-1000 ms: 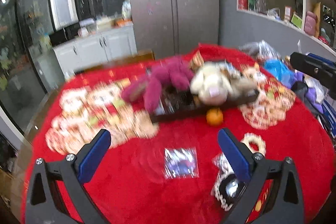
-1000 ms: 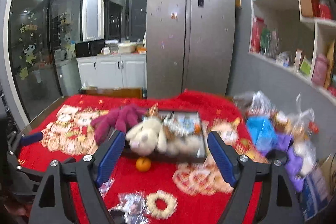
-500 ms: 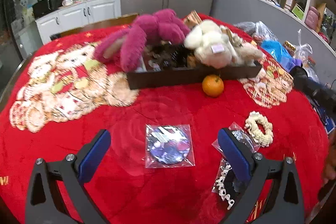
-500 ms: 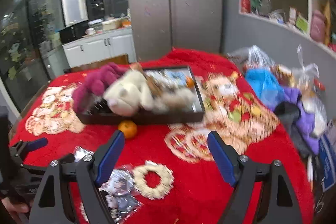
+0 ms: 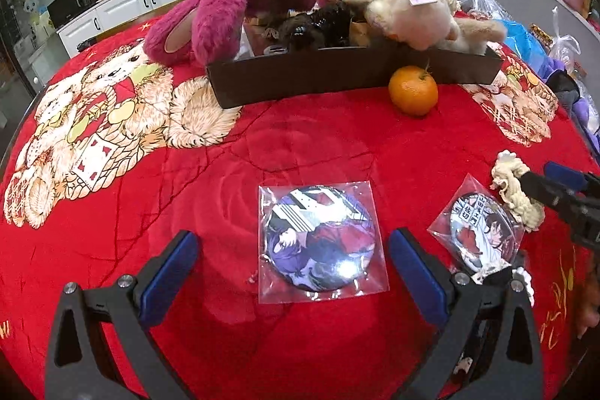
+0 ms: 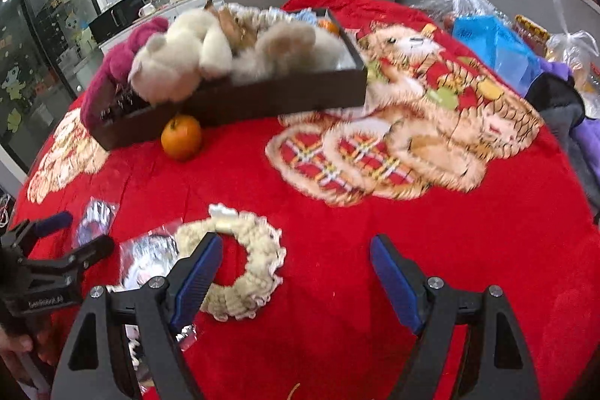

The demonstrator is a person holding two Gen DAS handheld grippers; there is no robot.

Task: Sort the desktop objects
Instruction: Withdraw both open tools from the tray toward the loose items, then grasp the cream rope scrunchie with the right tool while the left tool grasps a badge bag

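Both grippers had dropped much nearer the red plush tablecloth (image 5: 300,152) than a second before. The left gripper (image 5: 292,263) stood wide around the round badge in a clear sleeve (image 5: 320,242), not touching it. The right gripper (image 6: 296,272) gaped empty, one finger over the cream knitted ring (image 6: 258,265).

Worktop covered by a plush red cloth with printed bears (image 5: 112,122), matt. Round glossy badge in a clear plastic sleeve (image 5: 320,242), reflective. Fuzzy magenta plush toy (image 5: 240,2). Cream knitted ring (image 6: 240,265), rough. Orange fruit (image 5: 412,90), slightly shiny skin.
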